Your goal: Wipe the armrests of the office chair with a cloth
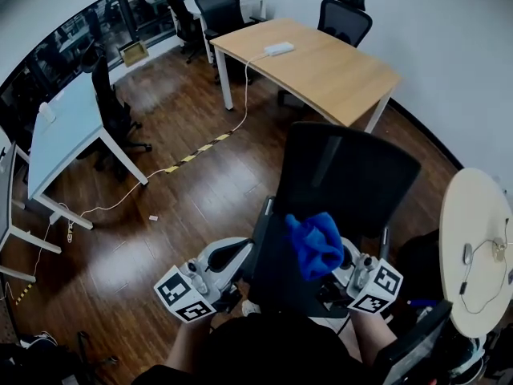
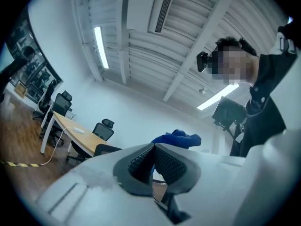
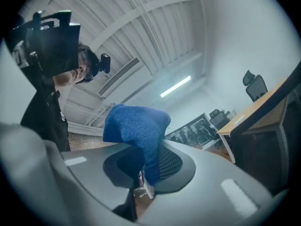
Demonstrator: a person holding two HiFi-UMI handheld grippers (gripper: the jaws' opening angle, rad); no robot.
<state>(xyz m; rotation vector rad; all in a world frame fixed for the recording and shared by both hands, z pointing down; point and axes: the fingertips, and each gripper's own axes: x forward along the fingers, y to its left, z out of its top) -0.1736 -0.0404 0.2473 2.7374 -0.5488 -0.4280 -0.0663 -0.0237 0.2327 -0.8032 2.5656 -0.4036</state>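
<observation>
A black office chair [image 1: 345,175] stands right in front of me, its back towards me. One dark armrest [image 1: 261,229] shows at its left side. A blue cloth [image 1: 315,244] hangs bunched over the chair's near edge, and my right gripper [image 1: 343,261] is shut on it. In the right gripper view the cloth [image 3: 138,131] is pinched between the pads and folds over the top of the right gripper [image 3: 148,166]. My left gripper [image 1: 239,257] is beside the left armrest. In its own view the left gripper [image 2: 153,163] is shut on nothing, with the cloth [image 2: 177,138] behind it.
A wooden table [image 1: 313,62] with a white power strip stands behind the chair, more black chairs [image 1: 220,2] beyond it. A pale desk [image 1: 68,127] is at the left, a round table [image 1: 477,247] at the right. Yellow-black tape [image 1: 196,149] and a cable cross the wooden floor.
</observation>
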